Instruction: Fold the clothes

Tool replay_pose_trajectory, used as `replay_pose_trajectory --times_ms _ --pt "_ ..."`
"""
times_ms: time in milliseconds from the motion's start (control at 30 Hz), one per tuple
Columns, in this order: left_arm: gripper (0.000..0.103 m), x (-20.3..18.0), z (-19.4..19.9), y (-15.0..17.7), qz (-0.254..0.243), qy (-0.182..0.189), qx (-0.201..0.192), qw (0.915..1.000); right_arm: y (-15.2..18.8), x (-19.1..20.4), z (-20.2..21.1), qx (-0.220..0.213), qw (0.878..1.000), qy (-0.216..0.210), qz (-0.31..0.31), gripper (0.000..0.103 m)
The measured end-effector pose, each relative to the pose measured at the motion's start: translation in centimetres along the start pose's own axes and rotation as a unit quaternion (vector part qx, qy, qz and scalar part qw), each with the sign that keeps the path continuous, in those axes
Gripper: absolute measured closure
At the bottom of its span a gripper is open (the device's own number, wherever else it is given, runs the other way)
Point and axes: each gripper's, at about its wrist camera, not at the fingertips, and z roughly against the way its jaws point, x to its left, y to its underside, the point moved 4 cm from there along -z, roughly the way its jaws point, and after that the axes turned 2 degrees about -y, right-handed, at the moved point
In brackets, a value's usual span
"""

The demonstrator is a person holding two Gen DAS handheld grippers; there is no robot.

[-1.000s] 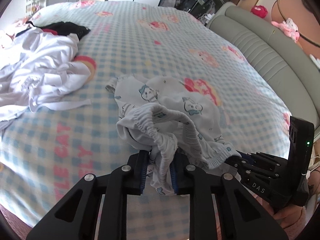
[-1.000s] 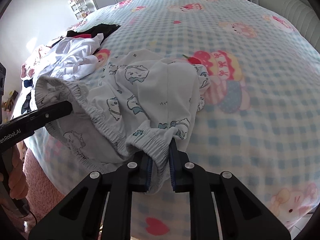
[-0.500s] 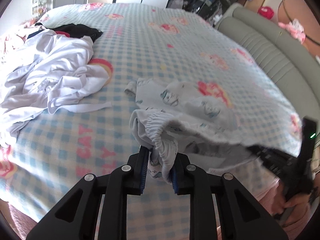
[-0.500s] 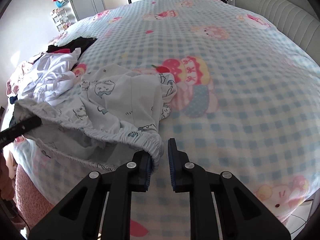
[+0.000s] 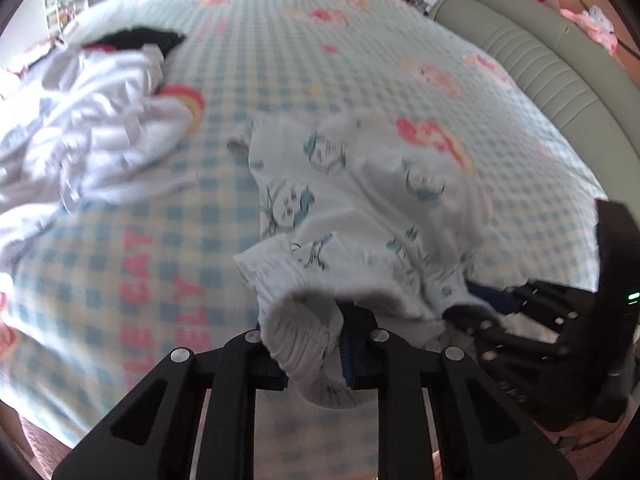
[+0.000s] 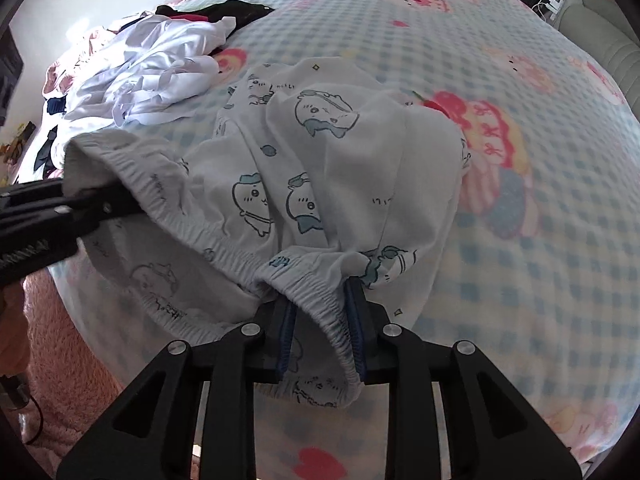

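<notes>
White shorts (image 5: 360,200) (image 6: 320,152) with a blue cartoon print lie bunched on the checked bed cover (image 5: 280,40) (image 6: 540,272), their elastic waistband lifted at the near edge. My left gripper (image 5: 314,356) is shut on a thick fold of the waistband at its left end. My right gripper (image 6: 320,332) is shut on the waistband's right end, which loops down between its blue pads. Each gripper shows in the other's view: the right gripper (image 5: 520,320) at the right, the left gripper (image 6: 60,216) at the left. The waistband hangs stretched between them.
A crumpled heap of white clothes (image 5: 92,120) (image 6: 160,68) lies left of the shorts, with a black garment (image 5: 140,38) (image 6: 236,8) behind it. A grey padded headboard (image 5: 560,72) (image 6: 612,40) runs along the right. Pink fluffy rug (image 6: 60,340) lies below the bed edge.
Both grippers have moved forward and closer to the shorts, still holding the waistband. The right gripper's fingers stand slightly wider apart than before. The left wrist view is blurred by motion.
</notes>
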Motion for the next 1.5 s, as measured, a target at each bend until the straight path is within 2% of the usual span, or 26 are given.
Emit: replay_pose_trajectory --times_ms 133,300,367,400,467,600,733,1000,1133,1233,1400,1500 --pt "0.085 -0.4 3.3 -2.2 -0.030 0.007 -0.048 0.9984 -0.2 -0.6 1.3 -0.016 1.000 0.001 -0.010 0.079" --pt "0.085 -1.9 7.3 -4.0 -0.061 0.028 -0.102 0.9925 -0.6 -1.2 2.4 -0.030 0.999 0.001 -0.027 0.079" --pt "0.085 -2.2 8.5 -4.6 -0.061 0.037 -0.112 0.9911 -0.8 -1.4 2.7 -0.035 0.999 0.001 -0.034 0.087" --pt "0.085 -2.3 9.0 -4.7 -0.061 0.038 -0.117 0.9905 -0.8 -1.5 2.9 -0.038 0.999 0.002 -0.038 0.094" --pt "0.085 -2.1 9.5 -4.9 -0.062 0.039 -0.124 0.9896 -1.1 -1.9 3.5 -0.047 0.998 0.007 -0.047 0.094" --pt "0.085 -1.3 9.3 -4.8 -0.052 0.035 -0.120 0.9908 -1.9 -4.1 5.9 -0.083 0.993 0.048 -0.076 0.094" --pt "0.085 -0.4 8.7 -4.4 -0.035 0.038 -0.107 0.9929 -2.8 -6.1 8.2 -0.111 0.987 0.070 -0.097 0.094" --pt "0.085 -0.5 8.7 -3.9 -0.040 0.028 -0.113 0.9925 -3.3 -6.8 9.9 -0.135 0.982 0.082 -0.105 0.094" --pt "0.085 0.1 9.9 -4.4 -0.032 0.052 -0.129 0.9897 -3.8 -7.2 13.2 -0.182 0.973 0.070 -0.119 0.094" --pt "0.085 0.8 9.2 -4.9 -0.016 0.067 -0.120 0.9904 -4.6 -7.3 14.7 -0.203 0.970 0.066 -0.117 0.094" --pt "0.085 1.4 4.2 -5.3 -0.001 0.075 -0.079 0.9941 -5.8 -8.5 10.3 -0.146 0.981 0.060 -0.111 0.094" --pt "0.088 1.4 1.5 -8.8 -0.009 0.064 -0.058 0.9962 -7.1 -9.3 7.3 -0.109 0.987 0.058 -0.105 0.095"
